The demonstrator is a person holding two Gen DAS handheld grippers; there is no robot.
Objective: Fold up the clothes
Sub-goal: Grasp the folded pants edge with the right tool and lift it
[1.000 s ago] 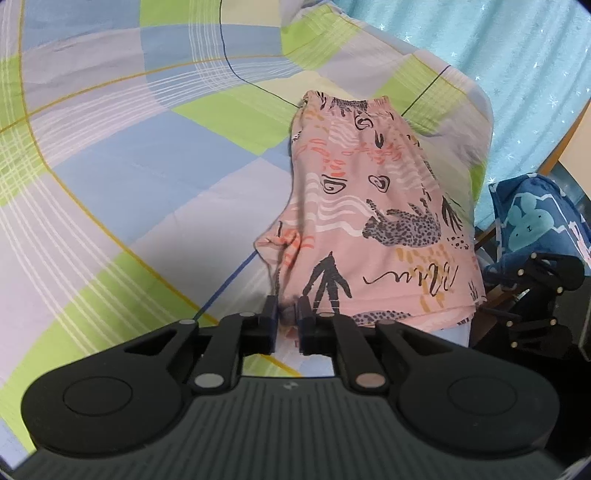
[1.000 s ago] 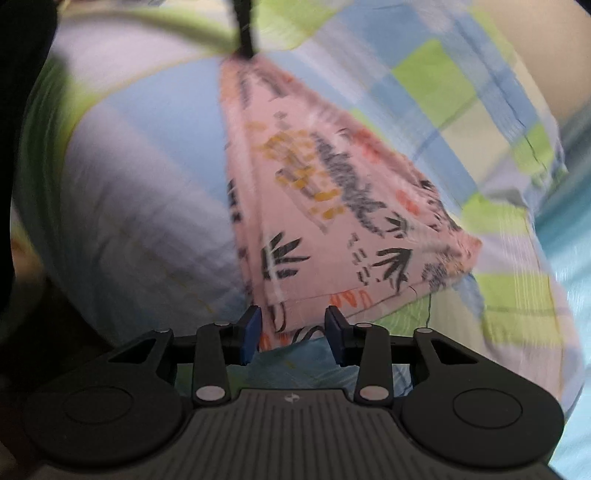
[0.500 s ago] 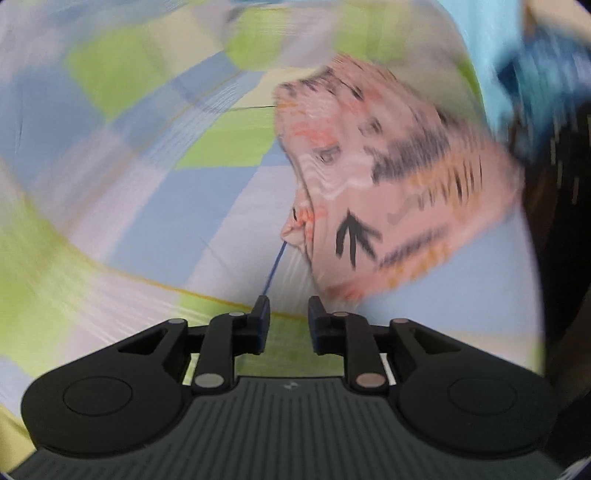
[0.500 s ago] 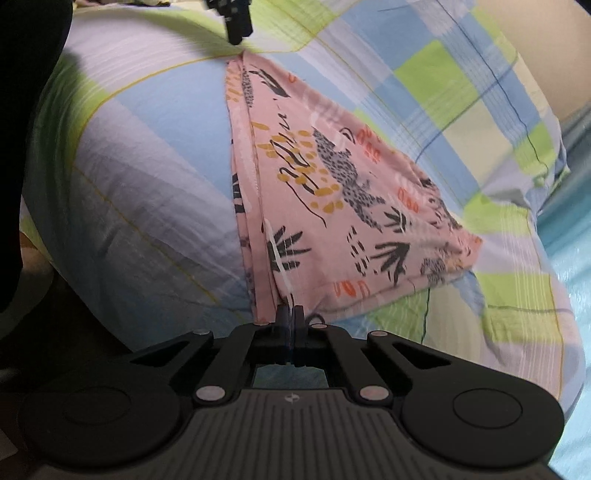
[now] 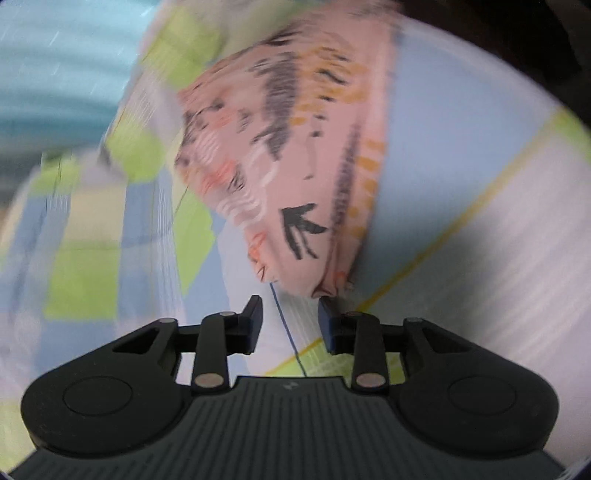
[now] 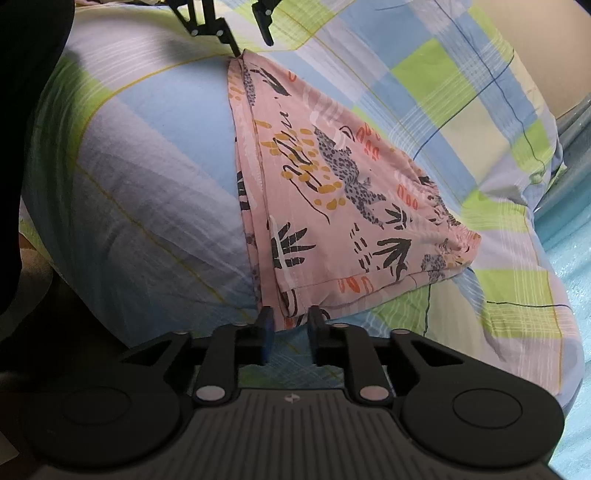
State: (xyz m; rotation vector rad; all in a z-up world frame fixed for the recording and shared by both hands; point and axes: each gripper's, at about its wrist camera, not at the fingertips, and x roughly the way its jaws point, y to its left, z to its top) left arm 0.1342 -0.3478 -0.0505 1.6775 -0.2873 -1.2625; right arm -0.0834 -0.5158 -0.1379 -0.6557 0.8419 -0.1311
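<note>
1. The pink printed shorts [image 6: 332, 192] lay folded flat on the checked bedsheet [image 6: 147, 166], near the edge of the bed.
2. The right gripper [image 6: 288, 325] had its jaws parted around the near corner of the shorts; fabric sat between them, but they were not clamped on it.
3. The left gripper [image 5: 290, 314] was spread wide and empty. In the right wrist view its far tips [image 6: 245, 33] sat at the opposite corner, one finger touching the cloth edge. The left wrist view was motion-blurred.
4. The shorts' long axis ran from the right gripper toward the left one, along the layered folded edge; the bunched end, probably the waistband, pointed off to the right of that view.
5. To do the grasp well, I judge both grippers should bite deep enough to catch every layer at their corners, close together, then lift evenly so the fold stays aligned and no under-layer slips out
</note>
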